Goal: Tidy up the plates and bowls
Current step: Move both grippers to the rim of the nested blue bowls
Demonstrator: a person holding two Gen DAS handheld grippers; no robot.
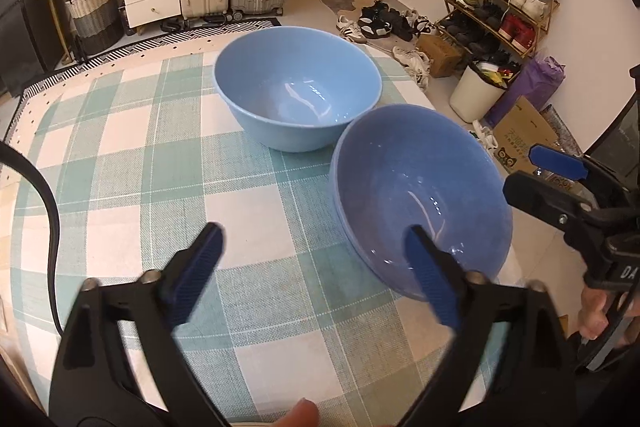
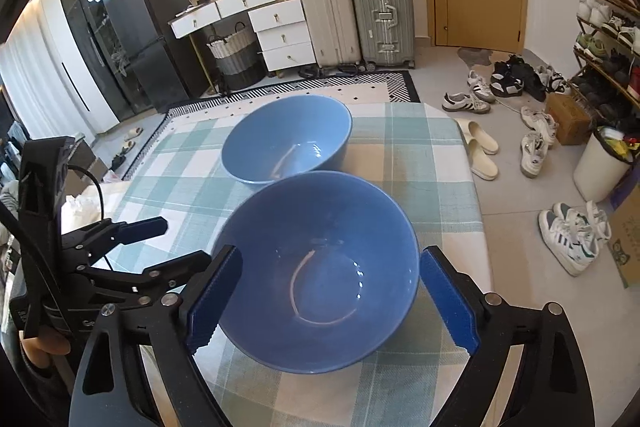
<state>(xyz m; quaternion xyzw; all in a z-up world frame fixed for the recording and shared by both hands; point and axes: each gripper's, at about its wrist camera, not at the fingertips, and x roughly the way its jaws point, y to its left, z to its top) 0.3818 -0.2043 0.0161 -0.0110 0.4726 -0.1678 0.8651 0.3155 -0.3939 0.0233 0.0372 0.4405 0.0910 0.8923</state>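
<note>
A: Biggest first; the table [image 2: 436,163] wears a green-and-white checked cloth, and 2 blue bowls sit on it, both mouth up.

B: Where exactly?

A: The far bowl [image 2: 286,139] stands near the table's middle; the near bowl [image 2: 320,267] sits just in front of it, rims touching or almost so, close to the right-hand edge of the table in the left wrist view.

B: How would they handle?

A: I judge them stiff and glazed, so slippery and breakable; probably of moderate weight. The rim is the place to pinch, 1 finger inside the wall and 1 outside; the smooth curved flanks offer little purchase.

B: Any long axis?

A: None; each is round, its axis vertical, the opening facing the ceiling. The near bowl looks tilted in the left view, though that may be lens distortion.

B: And the grippers?

A: The right gripper [image 2: 332,299] stands wide, its pads flanking the near bowl without pressing it; the left gripper [image 1: 316,267] is also spread wide, holding nothing, 1 finger overlapping that bowl's rim in view.
</note>
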